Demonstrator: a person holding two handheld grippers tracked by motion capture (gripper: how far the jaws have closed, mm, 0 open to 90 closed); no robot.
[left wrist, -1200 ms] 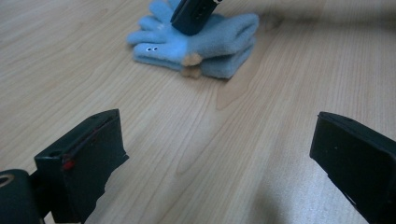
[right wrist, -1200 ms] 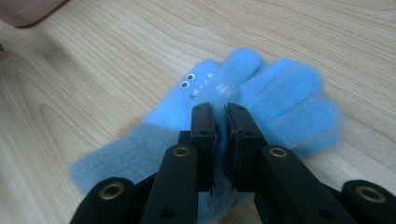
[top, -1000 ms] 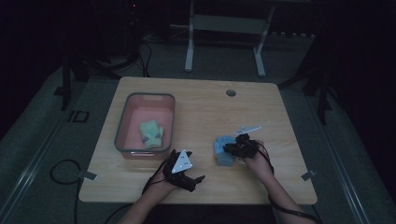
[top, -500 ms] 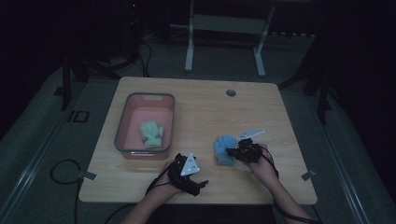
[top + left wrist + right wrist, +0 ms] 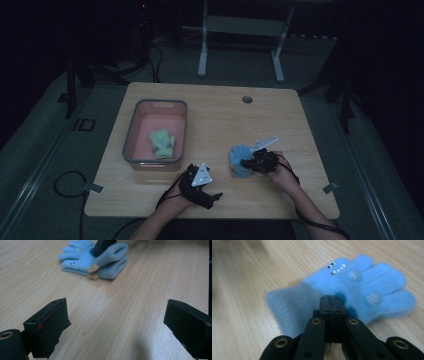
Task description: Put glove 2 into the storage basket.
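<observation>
Fuzzy blue glove (image 5: 352,292) pinched in right gripper (image 5: 331,315) jaws; left gripper (image 5: 117,325) jaws spread wide.

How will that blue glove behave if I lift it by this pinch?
Probably floppy: the blue glove is fuzzy knit, so its fingers should droop from the right claw. Likely light, and it lies flat, so it won't roll. A second glove seems stacked under it and may cling.
</observation>
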